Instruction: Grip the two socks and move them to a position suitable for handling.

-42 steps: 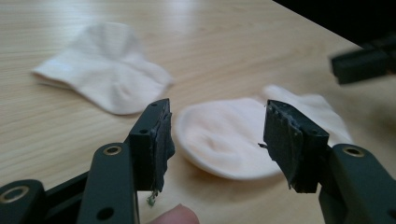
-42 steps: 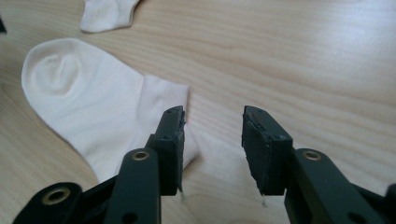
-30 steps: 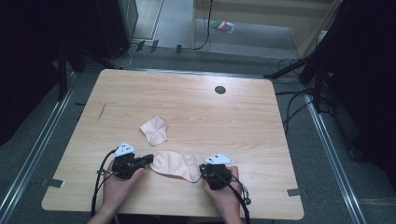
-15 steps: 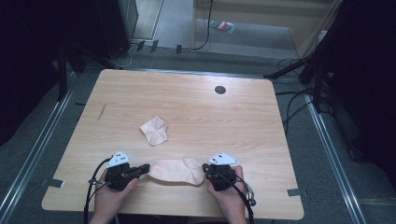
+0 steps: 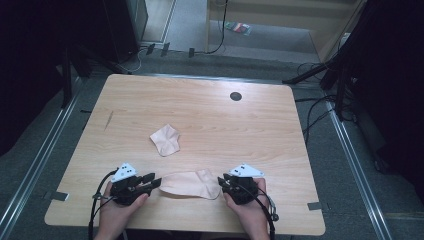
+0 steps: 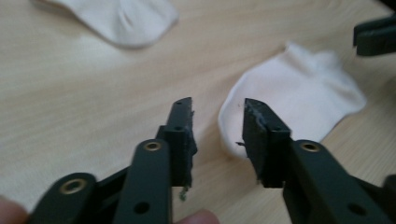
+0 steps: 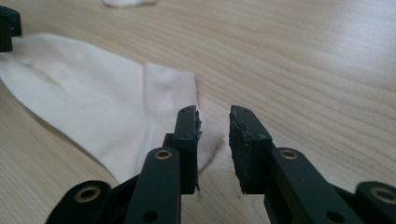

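Sock (image 5: pixel 189 183), pale peach, flat on table (image 5: pixel 260 135) between parted claws.

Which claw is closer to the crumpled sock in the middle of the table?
Left. The left claw sits below the crumpled sock, slightly to its left; the right claw lies farther off, below and to its right.

A: So the left gripper (image 6: pixel 217 123) has just let its black fingers (image 6: pixel 183 135) spread, nothing pinched between them.

B: Yep, and the flat white cloth sock (image 6: pixel 299 100) lies right past the tips on the pale wooden surface (image 6: pixel 84 88), second white sock (image 6: pixel 116 18) farther back.
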{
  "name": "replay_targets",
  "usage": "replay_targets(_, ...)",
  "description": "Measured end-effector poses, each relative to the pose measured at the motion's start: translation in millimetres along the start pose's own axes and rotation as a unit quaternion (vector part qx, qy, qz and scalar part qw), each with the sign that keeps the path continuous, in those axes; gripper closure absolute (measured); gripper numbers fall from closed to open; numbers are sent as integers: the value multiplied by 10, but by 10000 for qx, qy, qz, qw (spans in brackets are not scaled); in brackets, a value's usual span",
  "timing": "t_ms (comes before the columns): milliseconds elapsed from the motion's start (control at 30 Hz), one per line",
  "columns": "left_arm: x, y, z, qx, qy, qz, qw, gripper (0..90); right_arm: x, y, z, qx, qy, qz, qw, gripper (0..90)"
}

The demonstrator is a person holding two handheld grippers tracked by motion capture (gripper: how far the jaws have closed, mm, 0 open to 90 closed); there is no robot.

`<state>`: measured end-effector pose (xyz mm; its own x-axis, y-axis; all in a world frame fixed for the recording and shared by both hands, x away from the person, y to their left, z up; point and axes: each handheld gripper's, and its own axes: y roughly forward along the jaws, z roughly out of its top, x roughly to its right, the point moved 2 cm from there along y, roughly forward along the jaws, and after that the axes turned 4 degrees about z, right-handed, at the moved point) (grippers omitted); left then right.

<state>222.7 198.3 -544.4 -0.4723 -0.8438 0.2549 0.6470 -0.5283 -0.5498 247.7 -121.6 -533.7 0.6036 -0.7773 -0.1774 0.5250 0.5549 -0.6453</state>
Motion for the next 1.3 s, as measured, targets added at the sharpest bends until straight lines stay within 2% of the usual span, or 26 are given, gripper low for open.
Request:
replay_targets(67,7,-15,14,82,-2,-56,10000,663,-38,-8,10,101,15,108,9999,816)
replay_targets(100,58,-30,37,271,101,-214,9994,732,-85,14,9,114,4,238,9997,838)
replay_targets(133,98,-12,41,255,243,-241,9991,768,-116,39,3,80,-29,286,9996,846)
replay_targets(167,98,-12,41,255,243,-241,9991,806,-162,83,-10,-8,-91,313,9995,848)
replay_targets(200,166,75,21,-8,555,-82,9984,824,-209,143,-33,-124,-181,291,9993,846)
replay_targets(233,176,135,-9,-175,619,70,9979,826,-230,176,-48,-177,-211,283,9992,839)
replay_targets(267,170,182,-35,-289,591,151,9977,814,-250,225,-74,-229,-225,225,9992,829)
replay_targets(333,158,224,-58,-385,549,177,9976,800,-253,254,-90,-269,-239,164,9992,816)
replay_targets(400,154,290,-100,-592,629,174,9961,756,-240,291,-112,-315,-242,125,9991,800)
replay_targets(500,171,293,-102,-623,757,73,9952,657,-225,288,-112,-347,-241,221,9989,763)
replay_targets(567,183,291,-109,-647,896,-127,9938,578,-210,283,-112,-360,-279,225,9987,761)
replay_targets(633,192,289,-109,-681,943,-197,9930,517,-194,271,-108,-405,-255,243,9986,761)
replay_targets(733,254,300,-121,-744,1321,-176,9883,412,-178,238,-98,-563,-305,160,9978,747)
replay_targets(833,325,316,-142,-798,1710,-64,9820,330,-188,215,-92,-616,-337,37,9975,720)
replay_targets(867,325,316,-142,-798,1710,-64,9820,312,-188,215,-92,-616,-337,37,9975,720)
replay_targets(933,328,313,-126,-712,1496,-188,9860,306,-247,192,-58,-304,-288,141,9990,794)
replay_targets(967,328,313,-126,-712,1496,-188,9860,318,-266,188,-45,-205,-295,194,9992,816)
replay_targets(1000,305,275,-85,-489,1265,-324,9902,350,-299,183,-29,-82,-269,262,9993,855)
replay_targets(1067,280,229,-42,-229,1052,-475,9931,429,-349,198,-11,47,-181,419,9989,900)
replay_targets(1100,280,229,-42,-229,1052,-475,9931,497,-349,198,-11,47,-181,419,9989,900)
replay_targets(1133,241,197,6,31,711,-565,9959,576,-419,252,17,153,-82,536,9984,900)
replay_targets(1167,241,197,6,31,711,-565,9959,621,-475,292,27,179,-78,668,9976,900)
replay_targets(1200,219,207,20,24,571,-527,9970,665,-552,338,29,132,-143,775,9968,900)
replay_targets(1233,192,237,27,-51,464,-485,9977,665,-552,338,29,132,-143,775,9968,900)
replay_targets(1267,136,317,27,-287,347,-420,9981,750,-743,450,30,42,-412,953,9946,900)
replay_targets(1300,136,317,27,-287,347,-420,9981,775,-743,450,30,42,-412,953,9946,900)
